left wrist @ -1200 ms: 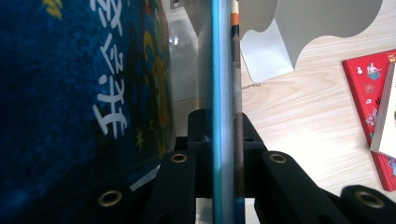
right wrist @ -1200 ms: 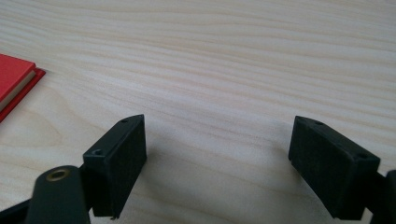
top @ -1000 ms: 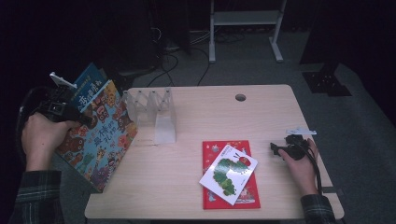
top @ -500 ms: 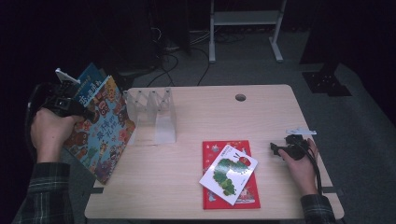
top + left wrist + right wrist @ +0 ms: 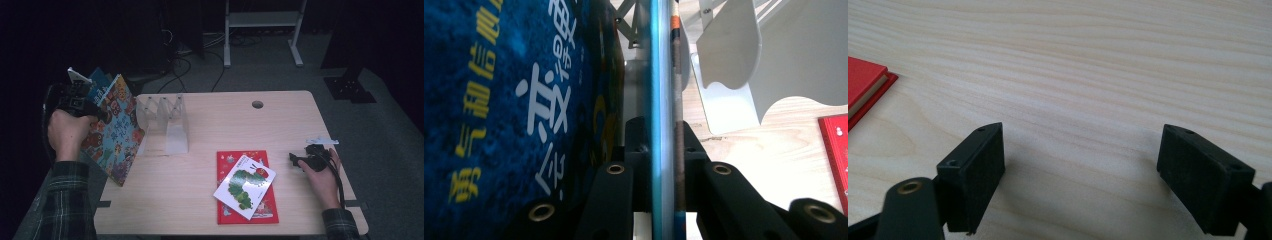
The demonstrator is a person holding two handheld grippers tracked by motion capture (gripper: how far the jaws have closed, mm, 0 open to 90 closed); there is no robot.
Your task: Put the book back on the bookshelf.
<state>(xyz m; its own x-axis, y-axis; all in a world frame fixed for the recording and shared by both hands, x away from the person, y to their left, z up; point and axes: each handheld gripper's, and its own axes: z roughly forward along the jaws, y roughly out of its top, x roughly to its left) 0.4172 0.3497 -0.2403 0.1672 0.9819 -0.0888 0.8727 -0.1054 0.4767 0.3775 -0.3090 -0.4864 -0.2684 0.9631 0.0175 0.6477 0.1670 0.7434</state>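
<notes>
My left gripper [image 5: 80, 104] is shut on a small stack of picture books [image 5: 114, 130], held tilted at the table's left edge beside a clear book rack [image 5: 167, 122]. In the left gripper view the blue-covered book [image 5: 514, 100] and thin book edges [image 5: 663, 100] are clamped between the jaws of the left gripper [image 5: 664, 165], with the rack [image 5: 749, 65] just beyond. My right gripper [image 5: 300, 161] rests open on the table at the right. A red book [image 5: 247, 207] lies flat with a white caterpillar book [image 5: 245, 185] on top. The right gripper [image 5: 1080, 172] has bare wood between its jaws.
A round cable hole [image 5: 257, 104] sits near the table's [image 5: 220, 115] far edge. A white metal frame [image 5: 262, 20] and cables stand on the dark floor behind. The red book's corner [image 5: 865, 85] lies left of the right gripper.
My left hand has lifted the books higher and turned them more upright, closer to the rack. The right gripper has stayed still.
</notes>
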